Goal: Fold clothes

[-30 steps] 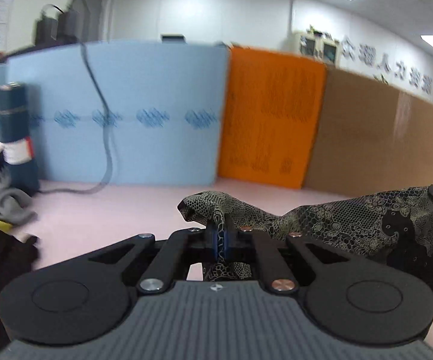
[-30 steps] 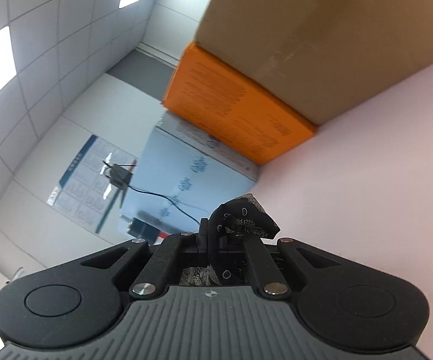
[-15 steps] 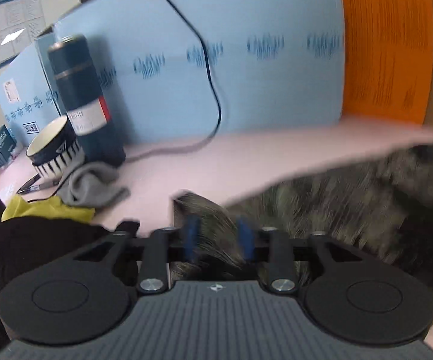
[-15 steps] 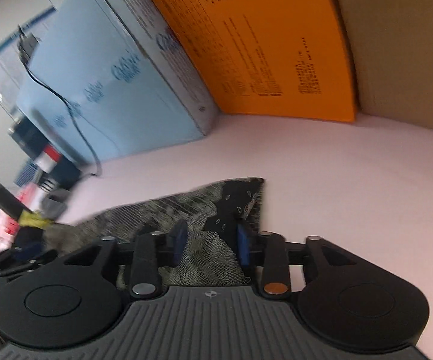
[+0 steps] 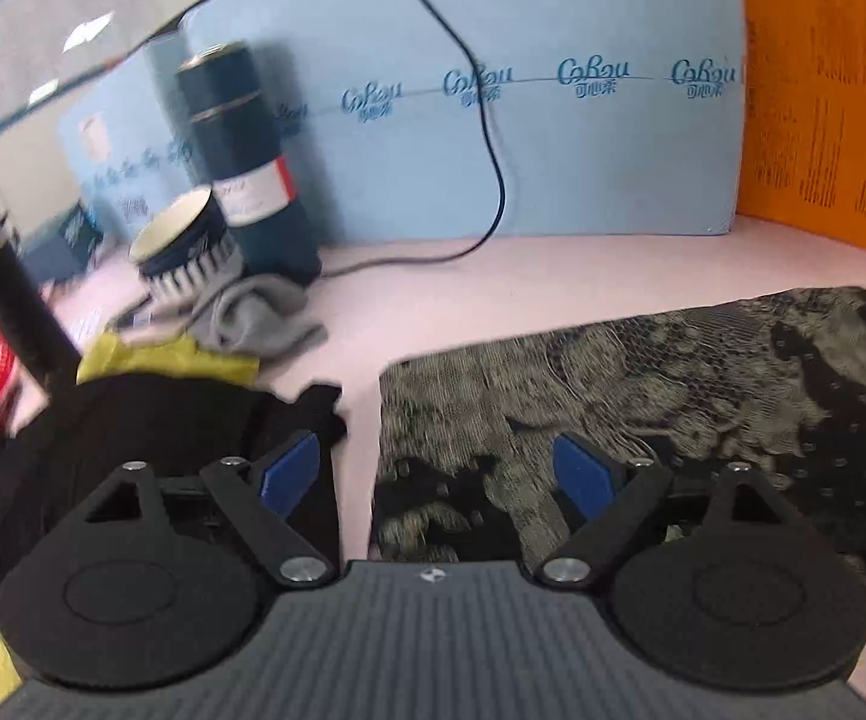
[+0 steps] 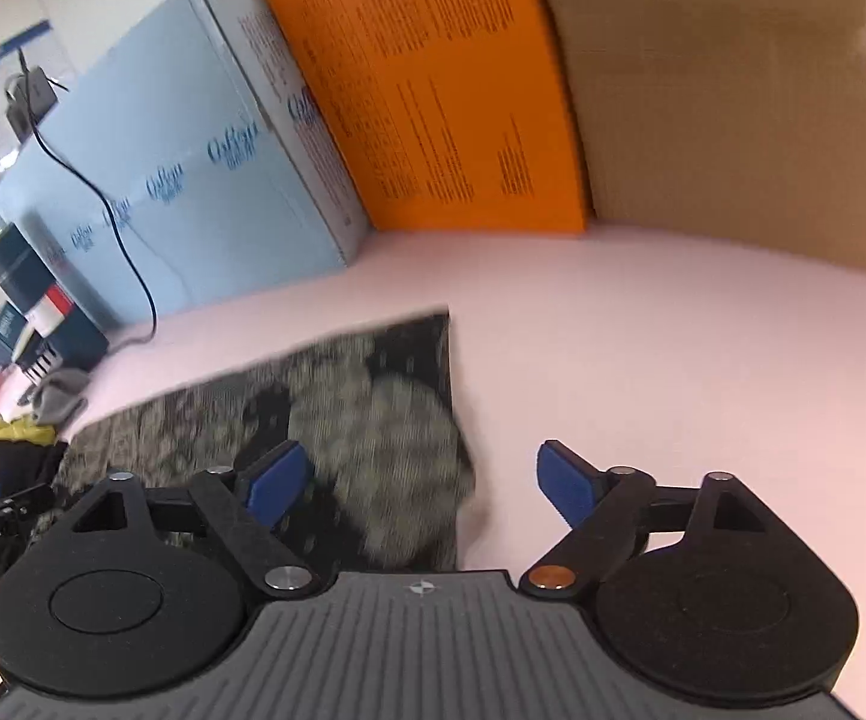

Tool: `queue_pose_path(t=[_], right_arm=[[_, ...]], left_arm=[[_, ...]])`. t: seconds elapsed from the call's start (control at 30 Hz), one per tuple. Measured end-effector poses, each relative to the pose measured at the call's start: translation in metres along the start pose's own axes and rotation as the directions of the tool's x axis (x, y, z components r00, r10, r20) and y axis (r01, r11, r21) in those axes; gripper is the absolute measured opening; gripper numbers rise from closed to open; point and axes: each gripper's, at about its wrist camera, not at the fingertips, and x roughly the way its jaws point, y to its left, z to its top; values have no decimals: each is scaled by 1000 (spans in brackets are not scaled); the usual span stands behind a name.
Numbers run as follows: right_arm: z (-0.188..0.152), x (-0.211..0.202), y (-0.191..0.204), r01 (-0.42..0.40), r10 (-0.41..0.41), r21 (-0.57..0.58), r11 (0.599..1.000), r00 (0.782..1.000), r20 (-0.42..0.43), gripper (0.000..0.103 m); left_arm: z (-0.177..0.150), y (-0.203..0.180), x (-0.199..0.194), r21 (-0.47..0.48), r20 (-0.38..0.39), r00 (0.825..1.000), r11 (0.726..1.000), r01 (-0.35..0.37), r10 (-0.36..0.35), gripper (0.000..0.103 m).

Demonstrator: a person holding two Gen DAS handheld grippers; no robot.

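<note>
**newbie_folds:** So, going by the left wrist view: the left tongs [image 5: 436,471] are opening, blue pads wide apart with nothing pinched. The patterned garment [image 5: 643,396] lies flat on the pink desk [image 5: 433,294], its left edge running up between the 2 fingers. A black garment [image 5: 151,438] sits heaped just left of it, with yellow cloth [image 5: 163,360] and a grey rag [image 5: 259,318] behind that, then a dark flask [image 5: 247,162] and a cup [image 5: 184,240] against the blue box [image 5: 553,138].

**lint_wizard:** Yep, and in the right wrist view the right tongs [image 6: 424,480] are opening too, empty. The same patterned garment [image 6: 313,414] is spread on the desk [image 6: 643,360], and its right edge falls between those pads, more under the left one. Orange box [image 6: 433,90] and cardboard box [image 6: 733,90] stand at the back, well clear.

**newbie_folds:** How will it handle?

**lint_wizard:** My guess: thin, lacy, very light and floppy. It'll sag and drape the moment it's lifted, and open lace could snag on a fingertip. I'd grab 2 corners of the same edge, 1 per tongs, pinching a little way in so the weave doesn't slip out, then carry that edge over low and even.
</note>
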Motion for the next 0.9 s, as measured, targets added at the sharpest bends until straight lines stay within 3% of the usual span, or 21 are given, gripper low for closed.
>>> queue_pose_path(t=[0.13,0.23,0.37,0.5,0.9], right_arm=[[-35,-7,25,-13,17,30,999,993,-118,87],[-61,-8,48,-32,32,3,999,981,-194,87],[-82,-11,82,-78,38,-136,988,959,-280,87],[-82,-21,94,-54,-2,-212,976,967,-255,93],[-81,-24,94,-14,-41,-222,975,970,-239,94]], left_arm=[[-17,-10,-10,-30,-139,990,1000,-1,-3,86],[-31,-19,-15,-41,-175,985,999,-13,5,86],[-43,-24,-21,-52,-197,980,999,-1,-9,86],[-50,-28,-25,-53,-215,977,999,-4,-8,86],[-51,-34,-36,-53,-191,981,998,35,-45,86]])
